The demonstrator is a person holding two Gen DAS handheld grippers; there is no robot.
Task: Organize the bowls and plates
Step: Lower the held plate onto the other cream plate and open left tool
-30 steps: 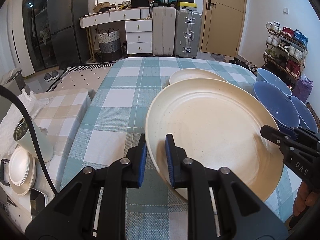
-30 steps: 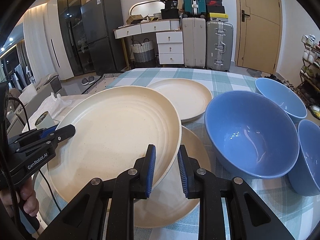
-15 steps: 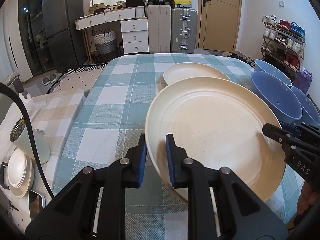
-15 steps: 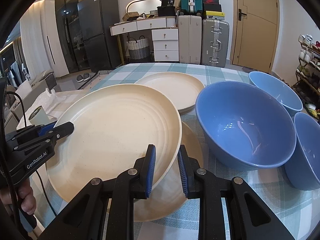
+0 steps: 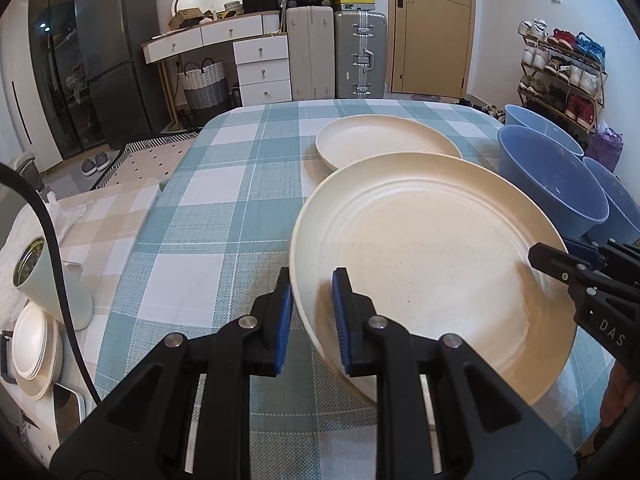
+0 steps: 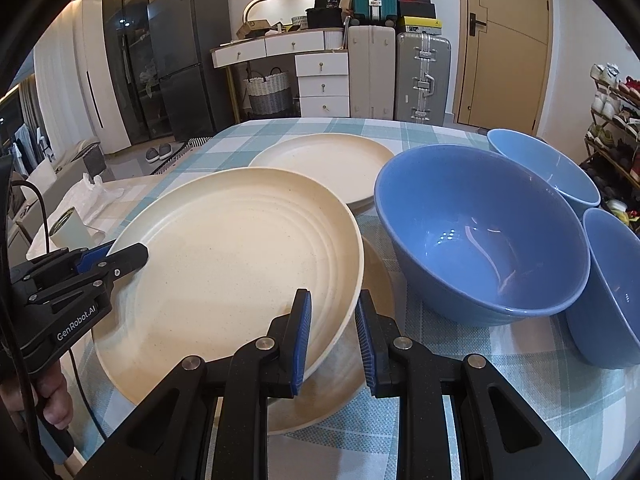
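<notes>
While both grippers clamp it from opposite edges, the large round cream speckled plate with ringed rim (image 6: pixel 240 264) hangs tilted just above a second cream plate of like size lying flat on the table (image 6: pixel 332 396).

Item, left gripper (image 5: pixel 310 312): blue pads clenched on the near-left rim of the held plate, one pad inside, one outside. Also seen at the left of the right wrist view (image 6: pixel 116 258), biting the far rim.

Item, right gripper (image 6: pixel 332 334): pads pinched on the plate's right rim; its black tip shows in the left wrist view (image 5: pixel 560 264). The two-sided hold likely keeps a wide, shallow plate level and steady for stacking.

Item, third cream round plate (image 5: pixel 386 142): flat on the table behind the held one, apart from it.

Item, three blue glazed bowls: largest (image 6: pixel 480 236) just right of the plates, one behind (image 6: pixel 548 168), one at the right edge (image 6: pixel 612 288); unstacked, close together.

Item, teal-and-white checked tablecloth (image 5: pixel 224 208): covers the table.

Judgement: plates are being gathered into one pile; the held plate looks about ready to settle onto the lower one. Bowls not yet nested.
</notes>
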